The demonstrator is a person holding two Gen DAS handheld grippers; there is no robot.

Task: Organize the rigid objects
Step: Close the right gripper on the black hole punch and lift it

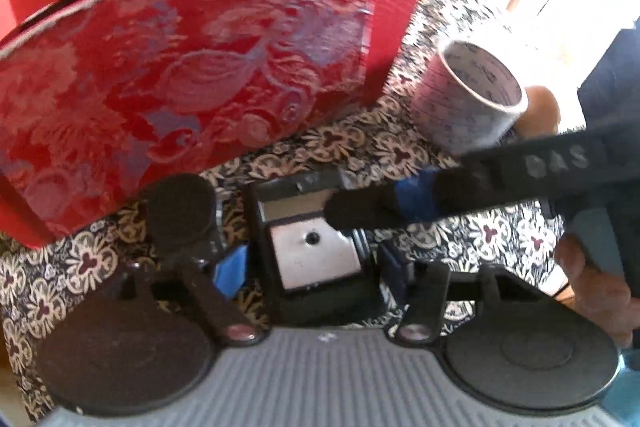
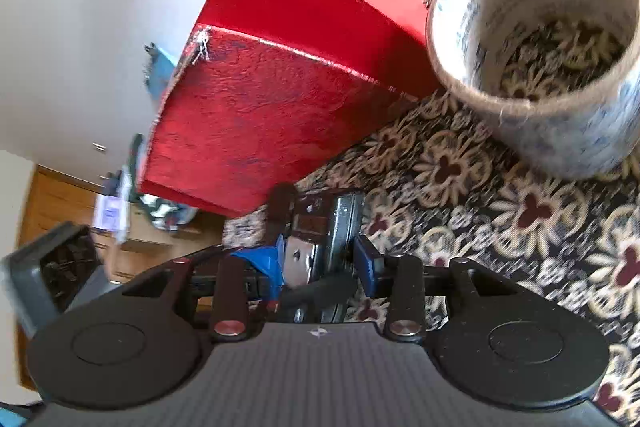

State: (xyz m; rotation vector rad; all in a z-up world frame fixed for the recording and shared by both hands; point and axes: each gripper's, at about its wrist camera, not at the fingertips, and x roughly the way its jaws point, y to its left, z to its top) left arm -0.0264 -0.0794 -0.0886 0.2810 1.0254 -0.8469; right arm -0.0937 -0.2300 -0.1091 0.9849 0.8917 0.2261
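I see the small black-and-silver metal device (image 1: pixel 316 255) lying on the flower-patterned cloth (image 1: pixel 400 147) over the bench, near the corner of the red box (image 1: pixel 200 59) with its brocade lid; what the device is I cannot tell. My left gripper (image 1: pixel 288 231) stands over it with fingers open, cloth showing between the left pad and the device. My right gripper (image 2: pixel 322 231) has the device between its fingers, but I cannot tell whether they press on it. A tape roll (image 1: pixel 472 99) stands upright far right.
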